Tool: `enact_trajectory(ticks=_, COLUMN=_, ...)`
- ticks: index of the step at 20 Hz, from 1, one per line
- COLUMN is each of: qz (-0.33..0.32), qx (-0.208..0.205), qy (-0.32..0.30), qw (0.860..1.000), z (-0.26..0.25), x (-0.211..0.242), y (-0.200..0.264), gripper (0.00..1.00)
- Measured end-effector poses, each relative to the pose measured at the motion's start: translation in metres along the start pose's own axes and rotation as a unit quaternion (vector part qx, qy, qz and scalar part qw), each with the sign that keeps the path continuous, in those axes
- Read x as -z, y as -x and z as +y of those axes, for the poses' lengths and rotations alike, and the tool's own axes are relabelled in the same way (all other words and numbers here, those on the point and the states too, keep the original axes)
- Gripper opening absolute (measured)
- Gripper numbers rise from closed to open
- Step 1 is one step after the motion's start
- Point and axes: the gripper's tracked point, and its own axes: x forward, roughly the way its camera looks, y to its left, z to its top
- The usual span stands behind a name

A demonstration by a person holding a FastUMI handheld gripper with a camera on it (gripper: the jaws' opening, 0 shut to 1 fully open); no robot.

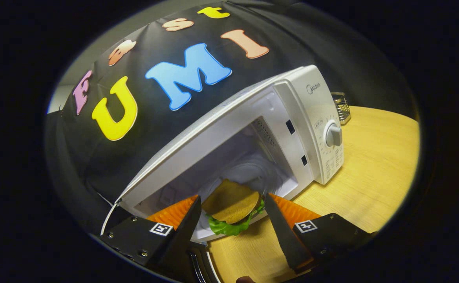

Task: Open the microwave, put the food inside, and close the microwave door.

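A white microwave (213, 129) stands on a wooden table (370, 177) with its cavity open towards me. Its glass turntable (253, 173) shows inside. The food is a burger (231, 204) with a brown bun and green lettuce hanging below it. My gripper (232, 197) is shut on the burger, one finger pressing each side of the bun. The burger hangs at the mouth of the cavity, just over the front sill. The open door's edge (202, 267) shows low down, below the left finger.
The microwave's control panel with its round dial (333, 135) is to the right of the cavity. A wire basket (341, 106) stands on the table behind the microwave's right side. Bare tabletop stretches out to the right.
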Motion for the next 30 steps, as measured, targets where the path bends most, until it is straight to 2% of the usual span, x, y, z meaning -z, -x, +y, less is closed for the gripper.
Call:
enact_trajectory(ticks=3, qz=-0.014, qx=-0.019, qy=0.028, qw=0.999, z=0.012, x=-0.017, y=0.037, gripper=0.97)
enact_trajectory(ticks=6, qz=-0.022, qx=-0.038, qy=0.082, qw=0.996, z=0.026, x=-0.028, y=0.076, gripper=0.97)
enact_trajectory(ticks=15, qz=-0.055, qx=-0.123, qy=0.194, qw=0.972, z=0.088, x=-0.042, y=0.184, gripper=0.97)
enact_trajectory(ticks=23, qz=-0.05, qx=-0.234, qy=0.239, qw=0.941, z=0.161, x=-0.006, y=0.257, gripper=0.97)
enact_trajectory(ticks=30, qz=-0.009, qx=-0.331, qy=0.255, qw=0.909, z=0.216, x=0.055, y=0.298, gripper=0.97)
